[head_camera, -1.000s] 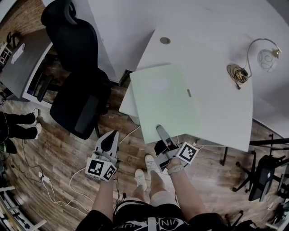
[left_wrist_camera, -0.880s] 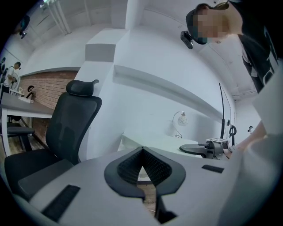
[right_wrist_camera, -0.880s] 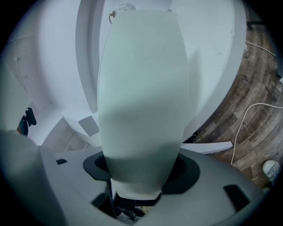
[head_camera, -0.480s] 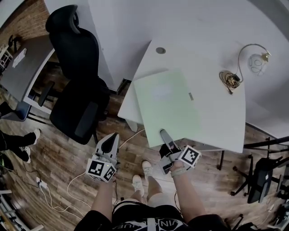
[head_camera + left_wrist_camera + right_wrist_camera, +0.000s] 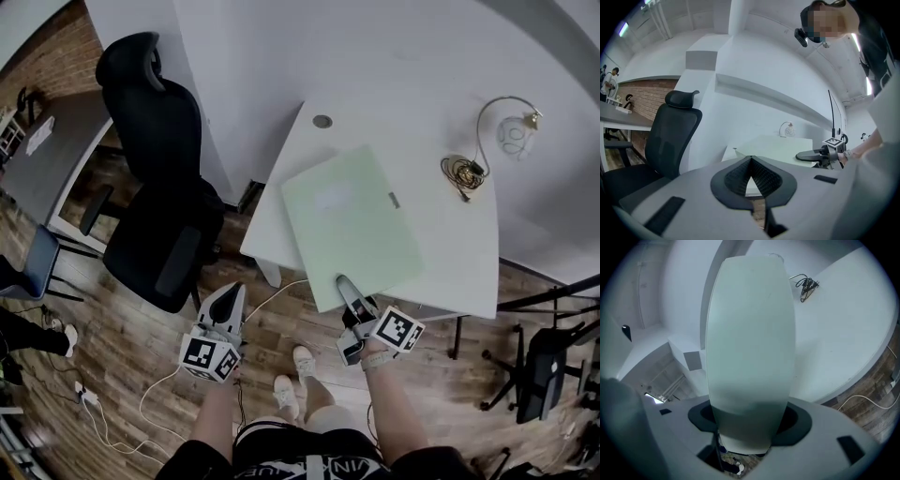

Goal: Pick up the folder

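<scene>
The right tool (image 5: pixel 349 292) is clamping the near edge of the green folder (image 5: pixel 352 220), which is sitting tilted above the white counter (image 5: pixel 450 244) (grasp apparently done). The left tool (image 5: pixel 225 302) is hanging aside, jaws together and empty. Raising the folder fully clear seems to be remaining.

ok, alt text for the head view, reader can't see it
The right gripper grips the near edge of a pale green folder that overhangs a white table. The left gripper hangs shut and empty over the wood floor, near a black office chair; a small lamp sits at the table's far side.
</scene>
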`<state>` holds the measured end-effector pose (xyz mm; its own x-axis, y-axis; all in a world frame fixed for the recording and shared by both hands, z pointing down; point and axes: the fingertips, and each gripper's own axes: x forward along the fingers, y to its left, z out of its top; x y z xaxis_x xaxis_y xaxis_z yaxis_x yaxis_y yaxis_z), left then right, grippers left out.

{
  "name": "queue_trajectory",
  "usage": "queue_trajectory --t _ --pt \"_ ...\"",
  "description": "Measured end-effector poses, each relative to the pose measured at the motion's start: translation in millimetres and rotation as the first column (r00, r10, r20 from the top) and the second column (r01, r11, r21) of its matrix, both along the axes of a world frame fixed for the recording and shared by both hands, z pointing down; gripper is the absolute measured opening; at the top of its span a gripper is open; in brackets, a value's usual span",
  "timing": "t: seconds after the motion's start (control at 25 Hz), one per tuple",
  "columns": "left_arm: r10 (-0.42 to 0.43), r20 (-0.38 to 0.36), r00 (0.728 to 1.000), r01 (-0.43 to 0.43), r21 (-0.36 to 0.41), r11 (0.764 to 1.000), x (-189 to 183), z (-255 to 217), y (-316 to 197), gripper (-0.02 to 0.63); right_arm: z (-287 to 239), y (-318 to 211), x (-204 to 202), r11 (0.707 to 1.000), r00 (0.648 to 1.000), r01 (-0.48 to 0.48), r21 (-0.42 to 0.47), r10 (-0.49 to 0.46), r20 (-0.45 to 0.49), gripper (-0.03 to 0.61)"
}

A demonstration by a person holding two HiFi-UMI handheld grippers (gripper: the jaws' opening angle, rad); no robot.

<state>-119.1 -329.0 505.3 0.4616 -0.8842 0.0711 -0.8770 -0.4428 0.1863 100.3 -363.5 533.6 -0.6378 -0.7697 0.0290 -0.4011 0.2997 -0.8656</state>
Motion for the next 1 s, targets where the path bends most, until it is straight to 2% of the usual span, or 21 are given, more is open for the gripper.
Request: queue_trajectory --t 0.2,0.4,1.0 --pt "-0.002 0.002 1.0 0.002 0.008 1.0 -0.4 -5.9 1.9 0.014 11.2 7.4 21.3 0.993 0.992 -0.088 -0.082 0.079 -0.102 0.295" --pt "-0.009 0.003 1.0 0.009 0.02 1.0 -1.2 -12.2 3.4 0.014 3.8 8.3 27.3 0.994 0.979 -0.099 -0.037 0.091 -0.185 0.295" --pt "-0.028 0.007 1.0 0.028 0.054 0.998 -12.4 -32.3 6.8 0.014 -17.4 12.5 34.6 0.994 0.944 -0.095 0.056 0.108 -0.313 0.295"
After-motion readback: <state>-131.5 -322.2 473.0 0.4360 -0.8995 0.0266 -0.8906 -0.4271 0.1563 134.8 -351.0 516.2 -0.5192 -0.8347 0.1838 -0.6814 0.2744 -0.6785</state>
